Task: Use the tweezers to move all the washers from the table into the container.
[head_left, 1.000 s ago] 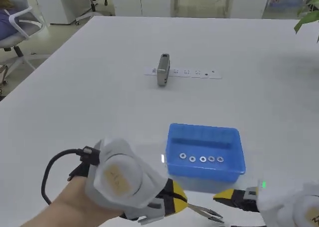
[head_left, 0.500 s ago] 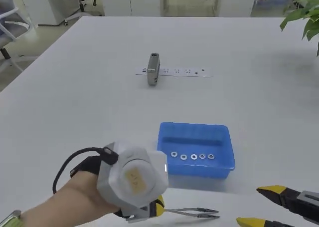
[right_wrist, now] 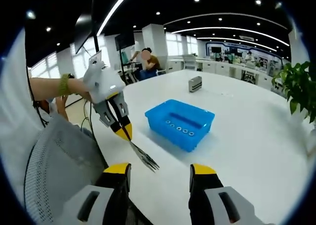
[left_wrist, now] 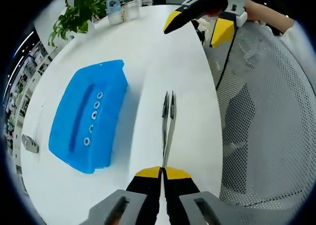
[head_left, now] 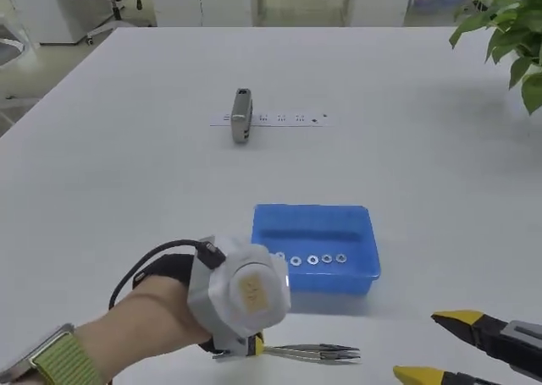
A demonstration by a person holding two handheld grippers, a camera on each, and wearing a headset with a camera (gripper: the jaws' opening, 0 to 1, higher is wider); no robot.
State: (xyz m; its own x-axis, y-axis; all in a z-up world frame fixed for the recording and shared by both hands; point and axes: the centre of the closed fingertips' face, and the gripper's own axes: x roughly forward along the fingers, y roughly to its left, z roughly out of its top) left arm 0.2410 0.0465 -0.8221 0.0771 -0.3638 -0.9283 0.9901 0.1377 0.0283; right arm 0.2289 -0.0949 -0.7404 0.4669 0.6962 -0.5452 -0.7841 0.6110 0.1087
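Five washers (head_left: pixel 312 259) lie in a row inside the blue container (head_left: pixel 313 224); none is discernible on the table (head_left: pixel 169 173) around it. On the near side of the container the left gripper (head_left: pixel 257 345) clamps the tweezers (head_left: pixel 313 351) by the handle end, tips empty, while the right gripper (head_left: pixel 417 344) hovers off the container's near right corner, jaws spread on nothing. Transfer appears complete; next, verify the table, then set down the tweezers.
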